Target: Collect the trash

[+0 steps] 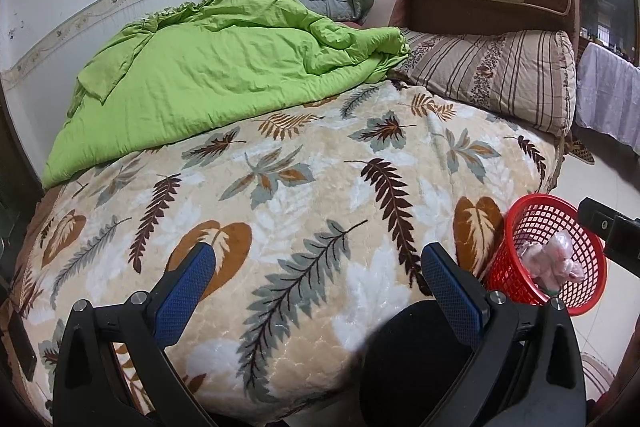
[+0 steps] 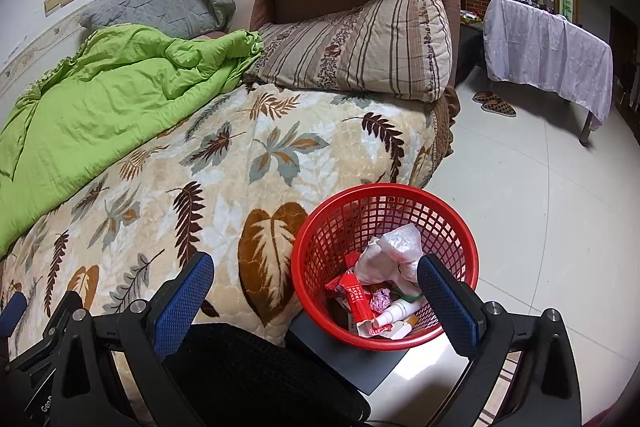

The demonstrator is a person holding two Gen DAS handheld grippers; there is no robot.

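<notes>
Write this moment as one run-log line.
left gripper: open, empty | right gripper: open, empty | red basket: holds trash, beside bed

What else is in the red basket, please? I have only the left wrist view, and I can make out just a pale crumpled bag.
Observer: Besides the crumpled bag, the red basket holds red wrappers and a small white bottle.
Operator: Thank you. What is the basket standing on?
Observer: A dark grey flat sheet on the floor, beside the bed.
Operator: And is the right gripper holding anything?
Observer: No, the right gripper is open and empty, with the basket just ahead of it.
</notes>
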